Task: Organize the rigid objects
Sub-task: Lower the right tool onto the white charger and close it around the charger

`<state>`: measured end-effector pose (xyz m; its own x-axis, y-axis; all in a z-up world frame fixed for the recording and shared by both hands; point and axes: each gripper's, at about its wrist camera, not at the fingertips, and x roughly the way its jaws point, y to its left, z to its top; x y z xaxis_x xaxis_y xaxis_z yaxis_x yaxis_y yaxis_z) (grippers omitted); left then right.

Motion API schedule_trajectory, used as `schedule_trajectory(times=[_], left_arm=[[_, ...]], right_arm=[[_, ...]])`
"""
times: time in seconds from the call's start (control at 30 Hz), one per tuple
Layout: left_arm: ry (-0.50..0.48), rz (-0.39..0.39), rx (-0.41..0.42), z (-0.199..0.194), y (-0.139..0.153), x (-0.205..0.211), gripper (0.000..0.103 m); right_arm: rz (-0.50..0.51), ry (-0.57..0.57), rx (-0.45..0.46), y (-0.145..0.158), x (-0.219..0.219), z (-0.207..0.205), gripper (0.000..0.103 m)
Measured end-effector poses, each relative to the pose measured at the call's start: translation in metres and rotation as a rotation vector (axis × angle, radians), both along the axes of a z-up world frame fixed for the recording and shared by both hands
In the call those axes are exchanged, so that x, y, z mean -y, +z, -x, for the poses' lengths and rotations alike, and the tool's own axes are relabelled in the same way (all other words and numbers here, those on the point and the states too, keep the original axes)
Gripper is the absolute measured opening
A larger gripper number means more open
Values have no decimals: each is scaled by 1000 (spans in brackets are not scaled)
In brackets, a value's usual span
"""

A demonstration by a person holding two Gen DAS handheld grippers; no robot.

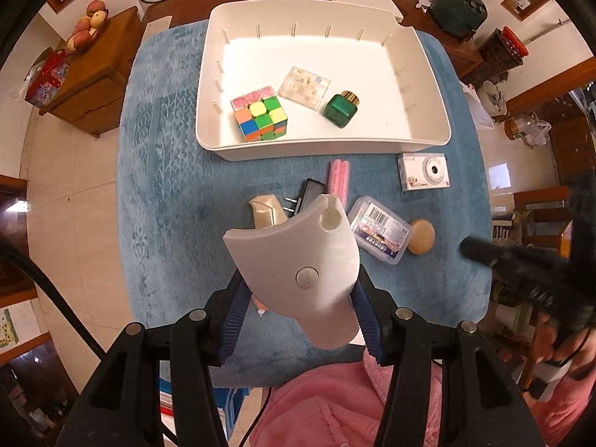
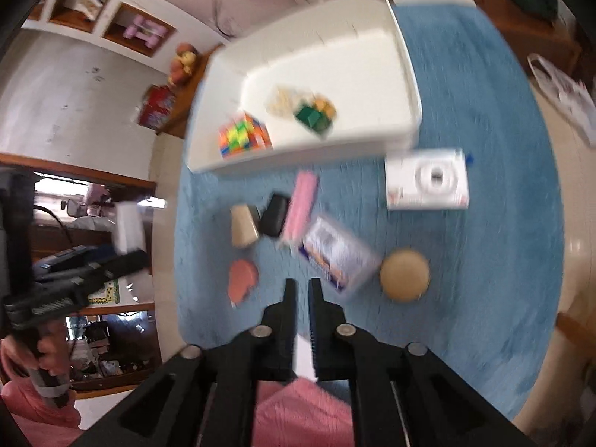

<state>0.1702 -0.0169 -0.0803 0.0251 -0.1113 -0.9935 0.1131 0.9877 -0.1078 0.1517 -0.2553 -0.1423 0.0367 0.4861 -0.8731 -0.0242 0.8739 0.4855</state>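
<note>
The left hand-held gripper (image 1: pixel 298 320) is clamping a grey-white curved plastic piece w/ round buttons (image 1: pixel 301 264), lower centre of the left wrist view, pads pressing both sides. The right hand-held gripper (image 2: pixel 302 287) is sitting w/ jaws nearly together, nothing between them (right wrist view is badly blurred).

The white plastic tray (image 1: pixel 421 74) is lying in the upper half on the blue textured cloth (image 1: pixel 160 186) over the table. In it: multicoloured puzzle cube (image 1: pixel 260 117), clear square case (image 1: pixel 305 87), green bottle w/ gold cap (image 1: pixel 341 110).

On the cloth: small white camera (image 1: pixel 424 171), pink batteries (image 1: pixel 339 178), clear barcode-labelled box (image 1: pixel 380 229), round tan disc (image 1: pixel 421 236).
</note>
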Motion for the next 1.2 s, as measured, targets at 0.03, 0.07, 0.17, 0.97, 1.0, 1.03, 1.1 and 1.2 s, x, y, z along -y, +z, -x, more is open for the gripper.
schedule_trajectory(times=[0.03,0.07,0.17,0.97,1.0,1.03,1.1,1.2], left_arm=[[-7,-1,-1,1,-1,-1,57],[-12,-1,-1,2,-1,-2,57],[-24,4,-1,4,-2,-5,57],[-164,-24,-11,-2,-15,-36,57],[-170,-25,-11,-2,-15,-36,57],[-177,-26,-11,-3,-15,-35,57],[-188,-28,-10,-5,-15,-34,57],[-211,-30,-6,-8,-15,-29,57]], right_arm=[[4,-5,-23,-6,-3,4,29],[13,-14,-49,-13,-5,10,39],[23,-53,-126,-35,-11,26,41],[145,-395,-508,-140,-40,89,80],[161,-399,-501,-141,-40,90,80],[172,-401,-494,-141,-41,90,80],[181,-411,-483,-144,-45,91,77],[132,-421,-462,-147,-55,94,60]])
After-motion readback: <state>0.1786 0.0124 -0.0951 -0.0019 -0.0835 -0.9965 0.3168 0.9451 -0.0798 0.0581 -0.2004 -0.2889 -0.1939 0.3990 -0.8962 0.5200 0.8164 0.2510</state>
